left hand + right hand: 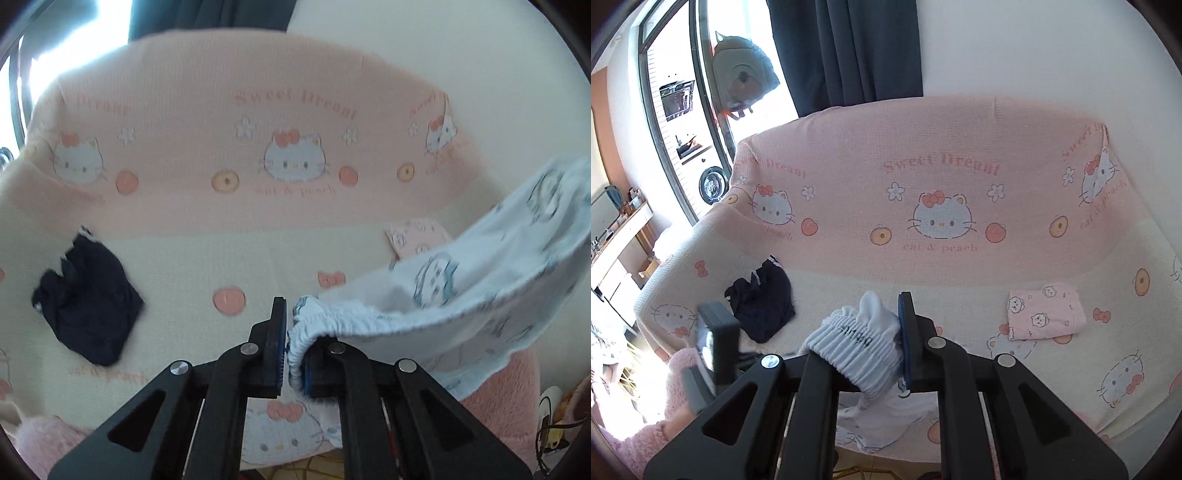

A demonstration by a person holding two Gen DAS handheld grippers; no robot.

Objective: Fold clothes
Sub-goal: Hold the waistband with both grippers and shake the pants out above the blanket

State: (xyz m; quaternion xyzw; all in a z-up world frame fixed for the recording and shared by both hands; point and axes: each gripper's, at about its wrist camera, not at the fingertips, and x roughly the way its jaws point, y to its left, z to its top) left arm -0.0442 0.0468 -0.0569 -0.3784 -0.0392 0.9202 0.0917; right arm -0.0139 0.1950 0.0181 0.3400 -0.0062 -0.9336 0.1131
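The left gripper point(291, 343) is pinching the gathered elastic waistband of the white printed garment point(461, 280) between its fingers point(275, 350); the cloth is stretching away to the right, held clear of the sofa cover point(221, 258). The right gripper point(882, 350) is clamping the other bunched end of the same waistband point(857, 354), with the rest of the garment hanging below the fingers.

Judgement: the step in hand is spreading the garment before the first fold. Doing it well is calling for both grips staying at the waistband corners, even tension between them, and a level lowering so the soft cloth is landing flat on the seat rather than bunching.

The garment is looking like thin knit cotton with a ribbed, crinkled elastic edge and pale blue cartoon prints. Farther off, a crumpled dark navy garment point(761, 306) is lying on the seat; a folded pink printed piece point(1047, 310) is sitting as a neat rectangle to the right. The sofa cover is showing a waffle weave.
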